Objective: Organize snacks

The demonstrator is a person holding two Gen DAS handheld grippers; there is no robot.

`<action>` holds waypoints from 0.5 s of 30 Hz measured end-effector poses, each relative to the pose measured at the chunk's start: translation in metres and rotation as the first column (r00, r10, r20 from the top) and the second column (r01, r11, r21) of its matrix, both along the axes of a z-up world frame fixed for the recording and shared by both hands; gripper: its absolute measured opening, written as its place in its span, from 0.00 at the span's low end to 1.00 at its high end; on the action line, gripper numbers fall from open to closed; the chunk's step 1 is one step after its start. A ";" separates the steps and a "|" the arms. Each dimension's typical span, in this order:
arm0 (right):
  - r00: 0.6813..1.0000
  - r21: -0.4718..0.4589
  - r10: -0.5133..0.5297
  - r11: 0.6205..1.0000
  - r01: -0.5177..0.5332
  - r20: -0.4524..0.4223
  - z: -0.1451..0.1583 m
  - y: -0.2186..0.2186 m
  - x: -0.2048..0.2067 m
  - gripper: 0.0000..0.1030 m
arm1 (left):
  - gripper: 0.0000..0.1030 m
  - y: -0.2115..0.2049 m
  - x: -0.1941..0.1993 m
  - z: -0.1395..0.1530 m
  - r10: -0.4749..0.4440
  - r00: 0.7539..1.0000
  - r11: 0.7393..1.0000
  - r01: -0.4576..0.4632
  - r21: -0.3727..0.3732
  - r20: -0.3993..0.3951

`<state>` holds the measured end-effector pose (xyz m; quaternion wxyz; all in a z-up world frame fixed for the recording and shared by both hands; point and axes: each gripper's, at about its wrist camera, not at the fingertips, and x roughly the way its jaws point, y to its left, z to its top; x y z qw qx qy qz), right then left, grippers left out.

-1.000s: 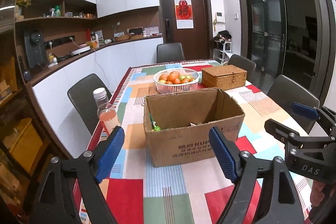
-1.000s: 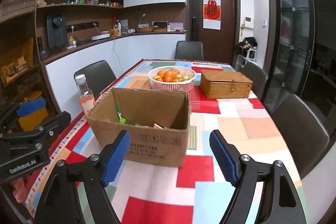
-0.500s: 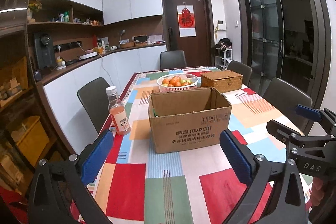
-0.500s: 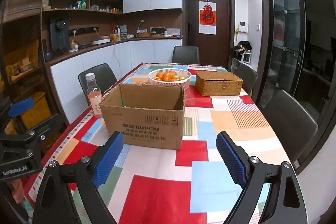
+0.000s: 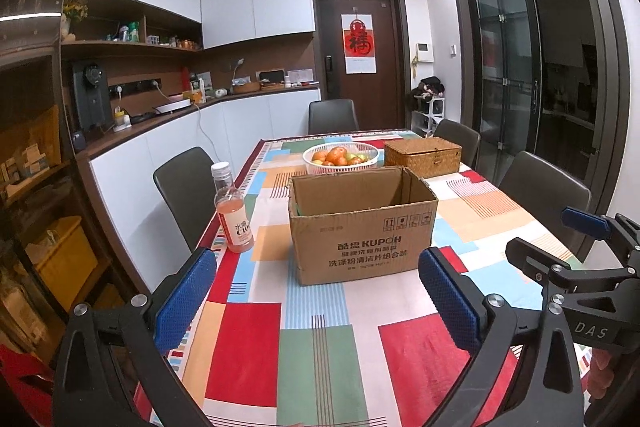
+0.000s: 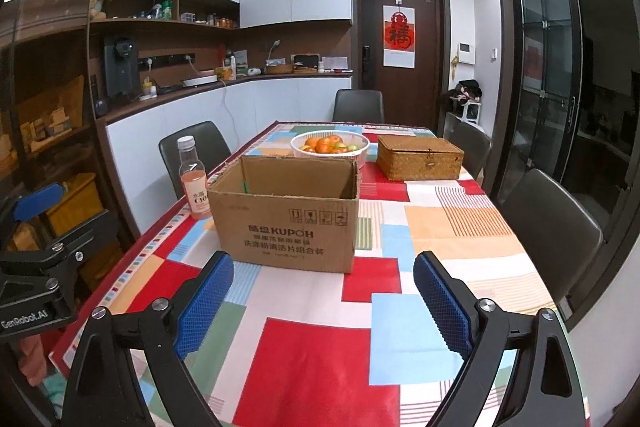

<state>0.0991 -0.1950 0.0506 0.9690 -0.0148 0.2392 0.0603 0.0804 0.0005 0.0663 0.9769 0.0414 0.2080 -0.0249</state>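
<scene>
We held the left gripper (image 5: 316,293) above the near end of the table (image 5: 316,355), its blue-padded fingers spread wide with nothing between them. The right gripper (image 6: 324,291) hovered beside it, likewise spread wide and empty. Both pointed at the open cardboard box (image 5: 362,239), which stood upright on the patchwork tablecloth toward the middle of the table; a green item showed against its inner left wall, but we could not tell what it was. A bottle of pink drink (image 5: 233,215) with a white cap stood just left of the box, near the table's left edge and apart from the box. Behind the box sat a white basket of fruit (image 5: 340,157), and to its right a closed wicker box (image 5: 422,157). Dark chairs (image 5: 184,191) ringed the table.
</scene>
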 end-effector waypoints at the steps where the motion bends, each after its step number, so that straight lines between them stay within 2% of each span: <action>1: 1.000 0.000 -0.001 1.000 0.001 0.000 0.000 0.000 0.000 0.90 | 1.00 0.000 0.001 0.000 -0.002 1.000 1.000 0.002 -0.001 0.001; 15: 1.000 -0.003 -0.003 1.000 0.003 0.000 0.000 0.000 -0.002 0.90 | 1.00 0.001 -0.005 0.004 0.012 1.000 1.000 -0.012 -0.010 0.011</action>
